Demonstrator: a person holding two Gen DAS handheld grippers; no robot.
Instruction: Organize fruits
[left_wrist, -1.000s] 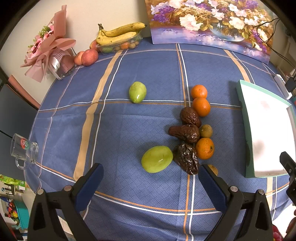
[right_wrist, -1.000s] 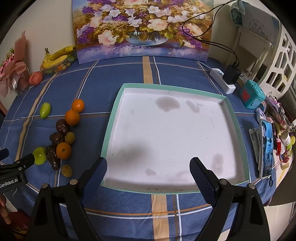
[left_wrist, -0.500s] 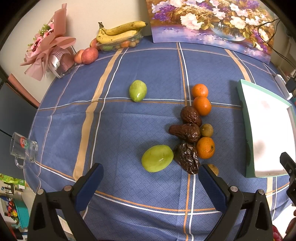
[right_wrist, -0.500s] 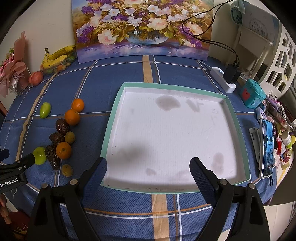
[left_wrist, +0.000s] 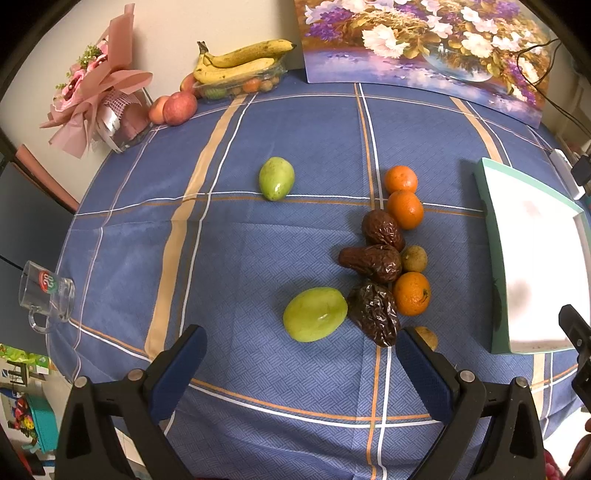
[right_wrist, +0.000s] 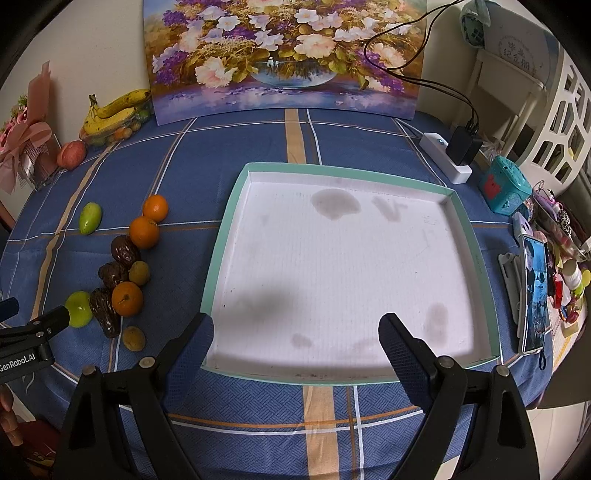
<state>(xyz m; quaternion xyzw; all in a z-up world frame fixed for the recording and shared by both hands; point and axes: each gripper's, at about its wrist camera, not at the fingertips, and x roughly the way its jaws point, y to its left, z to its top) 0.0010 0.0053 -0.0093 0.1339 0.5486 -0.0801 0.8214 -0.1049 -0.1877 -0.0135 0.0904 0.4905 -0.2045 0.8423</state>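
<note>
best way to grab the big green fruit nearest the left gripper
Grip the big green fruit across its narrower middle, coming from above with the open left gripper. It lies on its side, and the wrinkled date touches its right end, so avoid closing end to end.

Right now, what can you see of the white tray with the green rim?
The tray is a shallow square with a mint-green rim and a white, ribbed-looking floor marked by several grey stains. It lies flat on the blue checked tablecloth, holds no fruit, and sits right of the fruit cluster. The open right gripper hovers over its near edge; nothing touches it.
</note>
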